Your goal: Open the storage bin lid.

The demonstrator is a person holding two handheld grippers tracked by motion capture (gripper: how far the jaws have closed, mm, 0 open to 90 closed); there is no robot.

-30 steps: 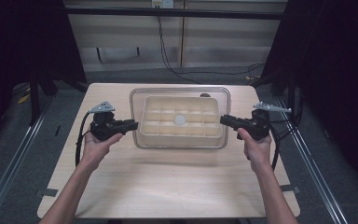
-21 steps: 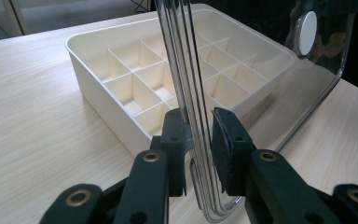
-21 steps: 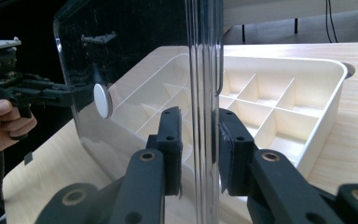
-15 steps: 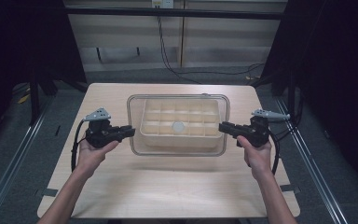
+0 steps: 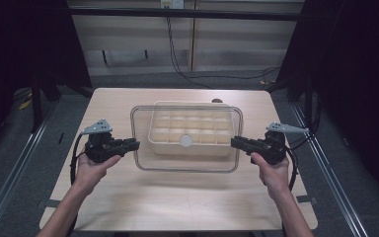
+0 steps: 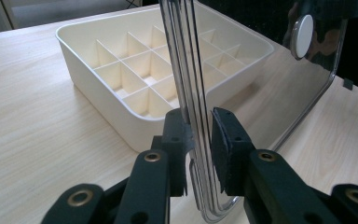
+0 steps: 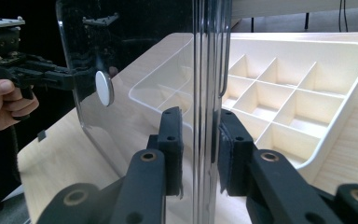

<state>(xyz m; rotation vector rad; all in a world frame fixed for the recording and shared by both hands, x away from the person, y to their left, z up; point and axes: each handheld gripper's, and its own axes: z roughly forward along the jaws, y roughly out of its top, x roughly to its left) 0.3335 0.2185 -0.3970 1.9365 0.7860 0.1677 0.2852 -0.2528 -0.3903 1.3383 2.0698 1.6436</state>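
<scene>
A clear plastic lid (image 5: 187,165) with a white round knob (image 5: 186,141) is held between both grippers, just on the near side of a cream tray (image 5: 192,105) divided into several compartments. My left gripper (image 5: 134,144) is shut on the lid's left edge and my right gripper (image 5: 234,142) on its right edge. In the left gripper view the pads (image 6: 228,140) pinch the lid's rim (image 6: 186,70), which stands nearly upright beside the tray (image 6: 98,102). The right gripper (image 7: 199,144) clamps the rim (image 7: 209,70) the same way, with the knob (image 7: 105,87) farther along the pane.
The tray stands at the middle of a light wooden table (image 5: 177,207), with bare wood in front of it and to both sides. Dark floor and metal rails (image 5: 24,143) flank the table. Cables lie on the floor behind it.
Both hands have drawn the lid toward the near edge of the table. The tray has stayed in place, and its far rim now shows beyond the lid.
</scene>
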